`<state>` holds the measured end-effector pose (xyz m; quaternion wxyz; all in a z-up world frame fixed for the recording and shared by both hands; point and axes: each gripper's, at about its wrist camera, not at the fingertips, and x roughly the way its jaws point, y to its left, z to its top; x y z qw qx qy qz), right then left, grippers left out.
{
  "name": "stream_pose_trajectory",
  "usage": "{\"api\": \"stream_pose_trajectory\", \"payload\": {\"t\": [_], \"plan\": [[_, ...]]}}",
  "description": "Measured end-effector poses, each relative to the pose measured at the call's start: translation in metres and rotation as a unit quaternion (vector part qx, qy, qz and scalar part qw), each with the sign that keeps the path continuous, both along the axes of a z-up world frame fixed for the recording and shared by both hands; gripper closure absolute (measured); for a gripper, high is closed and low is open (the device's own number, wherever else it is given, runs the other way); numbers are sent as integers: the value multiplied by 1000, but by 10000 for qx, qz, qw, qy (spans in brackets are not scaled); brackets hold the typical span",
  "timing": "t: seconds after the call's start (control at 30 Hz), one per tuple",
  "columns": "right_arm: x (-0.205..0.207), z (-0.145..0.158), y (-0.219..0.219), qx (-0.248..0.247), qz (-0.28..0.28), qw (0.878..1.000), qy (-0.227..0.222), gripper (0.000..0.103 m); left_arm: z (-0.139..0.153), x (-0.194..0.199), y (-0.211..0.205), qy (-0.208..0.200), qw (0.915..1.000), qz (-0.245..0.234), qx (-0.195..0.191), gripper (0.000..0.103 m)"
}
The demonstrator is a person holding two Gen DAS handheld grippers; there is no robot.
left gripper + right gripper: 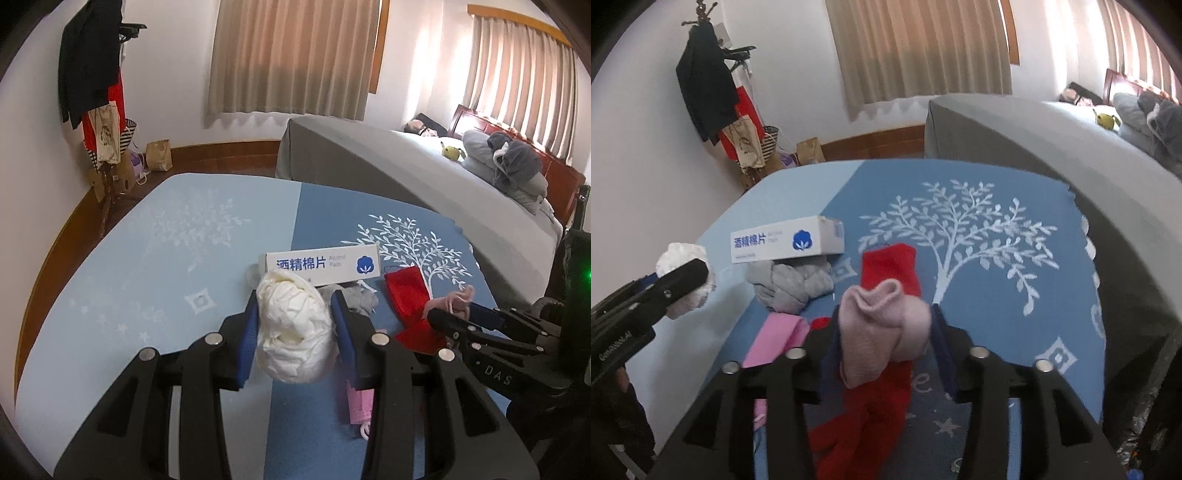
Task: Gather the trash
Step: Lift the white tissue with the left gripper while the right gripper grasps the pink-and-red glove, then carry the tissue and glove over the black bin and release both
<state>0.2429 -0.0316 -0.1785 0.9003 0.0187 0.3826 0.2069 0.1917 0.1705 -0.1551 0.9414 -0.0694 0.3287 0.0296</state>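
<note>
My left gripper [293, 314] is shut on a crumpled white paper ball [293, 328], held above the blue table cloth [147, 277]; the ball also shows in the right wrist view [681, 258]. My right gripper [884, 325] is shut on a pale pink sock [882, 328], held above a red sock [886, 269]. A white alcohol-pad box [325, 266] stands on the table behind the ball, and also shows in the right wrist view [786, 240]. A grey sock [790, 284] lies bunched beside the box. The red sock [406, 291] shows right of the left gripper.
A pink item [775, 339] lies on the table by the grey sock. A grey-covered bed [406, 162] stands behind the table on the right. A coat stand [92, 74] with clothes and bags is in the far left corner.
</note>
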Motion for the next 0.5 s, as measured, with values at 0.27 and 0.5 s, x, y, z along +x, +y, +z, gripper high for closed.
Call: {"api": "stream_pose_trajectory", "payload": {"t": [0.27,0.5], "plan": [[1,-4,-4,106,80,9998,139,67,1,0,-1,-28,10000,-14,13,66],[-14,22,-19,282,21,9995,-144,68,15,-6,-11,-171,9998,-119,61,66]]}}
